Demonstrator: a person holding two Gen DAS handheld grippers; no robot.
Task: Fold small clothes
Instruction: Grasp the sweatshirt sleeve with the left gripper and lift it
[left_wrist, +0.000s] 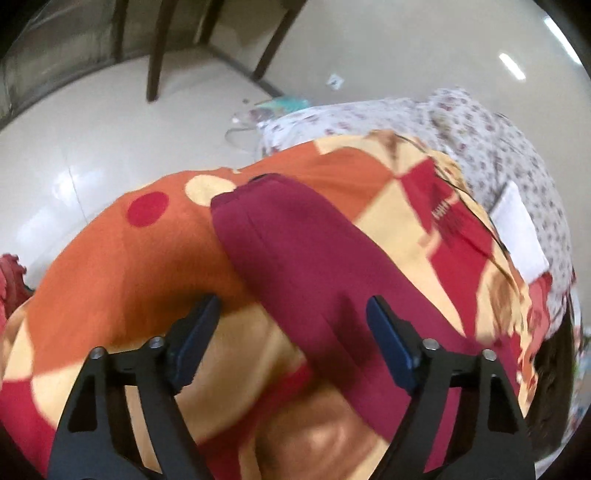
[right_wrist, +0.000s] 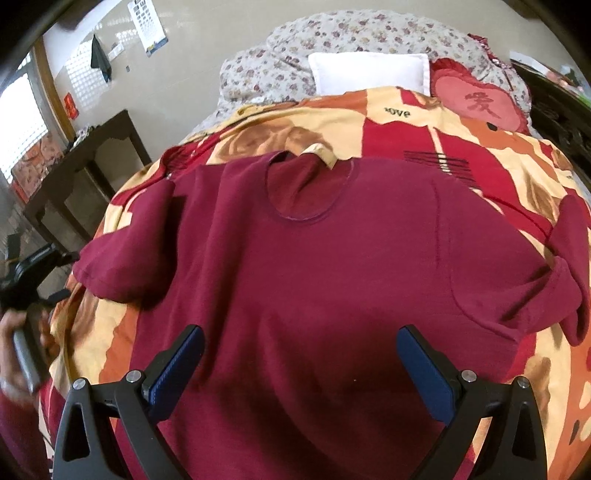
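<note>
A maroon short-sleeved T-shirt (right_wrist: 314, 266) lies spread flat, neck away from me, on a bed with an orange, red and cream patterned cover (right_wrist: 461, 122). My right gripper (right_wrist: 301, 362) is open and empty, hovering over the shirt's lower middle. In the left wrist view my left gripper (left_wrist: 293, 314) is open and empty, just above the shirt's left sleeve (left_wrist: 295, 243); this view is blurred. The left gripper's body and the hand holding it show at the left edge of the right wrist view (right_wrist: 26, 273).
A white pillow (right_wrist: 369, 74), a red heart cushion (right_wrist: 476, 103) and a floral quilt (right_wrist: 332, 33) lie at the head of the bed. A dark wooden table (right_wrist: 77, 166) stands left of the bed. Chair legs (left_wrist: 159, 44) stand on the pale floor beyond.
</note>
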